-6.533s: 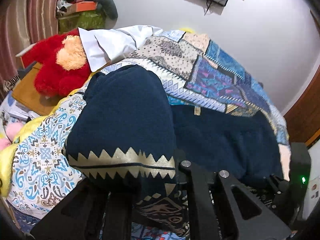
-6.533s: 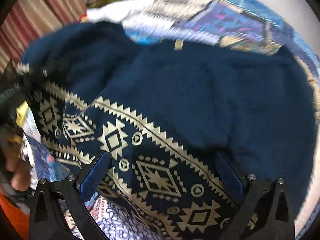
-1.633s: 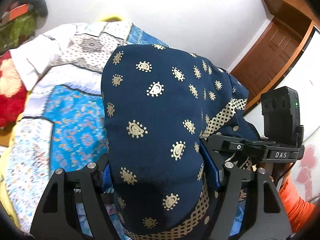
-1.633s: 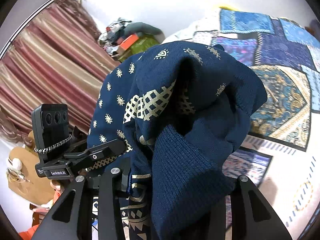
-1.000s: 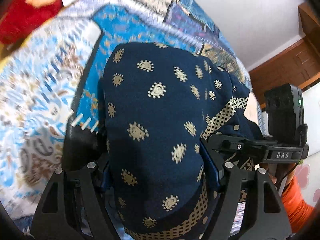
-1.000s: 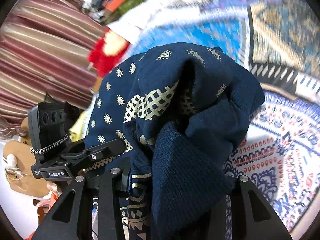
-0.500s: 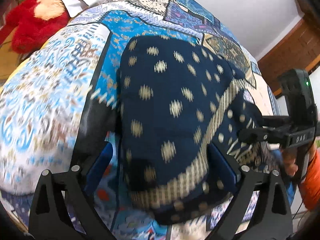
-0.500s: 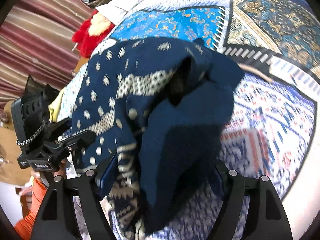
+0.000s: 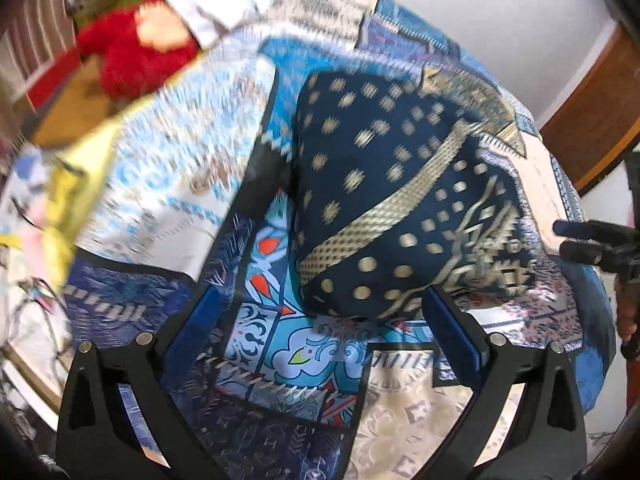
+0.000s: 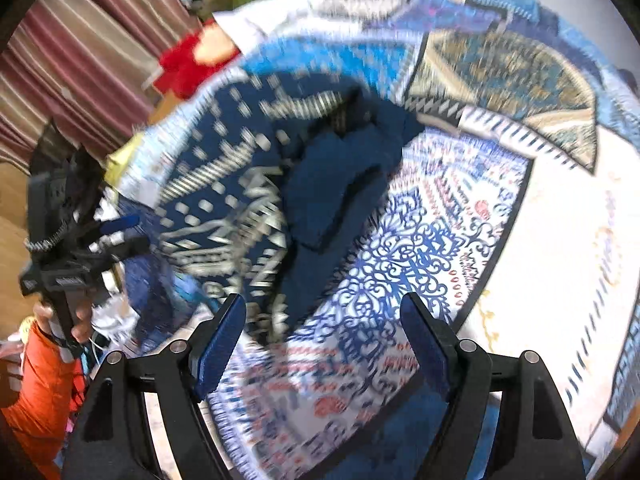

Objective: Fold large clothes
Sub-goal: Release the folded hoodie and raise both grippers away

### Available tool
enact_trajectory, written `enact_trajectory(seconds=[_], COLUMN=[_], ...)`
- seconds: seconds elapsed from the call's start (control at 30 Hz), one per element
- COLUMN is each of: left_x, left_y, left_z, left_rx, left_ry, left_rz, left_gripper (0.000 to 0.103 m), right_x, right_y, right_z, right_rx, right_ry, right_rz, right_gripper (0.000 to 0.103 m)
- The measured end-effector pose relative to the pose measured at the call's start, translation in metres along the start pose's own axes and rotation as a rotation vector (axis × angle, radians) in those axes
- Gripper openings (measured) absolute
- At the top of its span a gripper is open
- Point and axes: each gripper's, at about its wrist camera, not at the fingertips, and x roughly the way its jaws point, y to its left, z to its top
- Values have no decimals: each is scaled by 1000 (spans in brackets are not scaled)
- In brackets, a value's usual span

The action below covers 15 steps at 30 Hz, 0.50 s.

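Note:
The folded navy garment (image 9: pixel 400 208) with gold dots and bands lies as a bundle on the patchwork bedspread (image 9: pixel 296 360). My left gripper (image 9: pixel 328 324) hovers over the bundle's near edge. Its jaws are opening and the blue pads (image 9: pixel 204 320) stand clear of the cloth, with only bedspread between them. In the right wrist view the same garment (image 10: pixel 248 200) shows its plain navy inner folds. My right gripper (image 10: pixel 320 332) is open beside the bundle's lower end, with nothing pressed between its pads. Each view shows the other gripper (image 9: pixel 592 244) (image 10: pixel 64 240) beside the bundle, held by a hand.
A red plush toy (image 9: pixel 132 56) and a white cloth (image 9: pixel 224 4) lie at the far end of the bed. Striped curtains (image 10: pixel 80 60) hang on the left and a wooden door (image 9: pixel 592 120) stands on the right. An orange sleeve (image 10: pixel 44 380) shows below the left gripper.
Both grippers carried the folded garment down onto the bedspread, opened and let it go. They have since drawn back from the bundle, which now rests on its own.

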Motion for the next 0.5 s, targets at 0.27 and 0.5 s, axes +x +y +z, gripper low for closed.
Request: enact_trajectory(seconds=[0.27,0.5], left_x=[-138,-252], left_y=[-50,-75], left_z=[16,0], left_rx=[76,123], left_ry=[-365,-707], left_rz=[-44,-70], left_gripper=[102,102], right_x=[-122,-217], right_y=[57,126], right_z=[-6,-36], right_rx=[-48,-140], right_ry=[-391,-750], right_rz=[9,-24], right_gripper=[78,78])
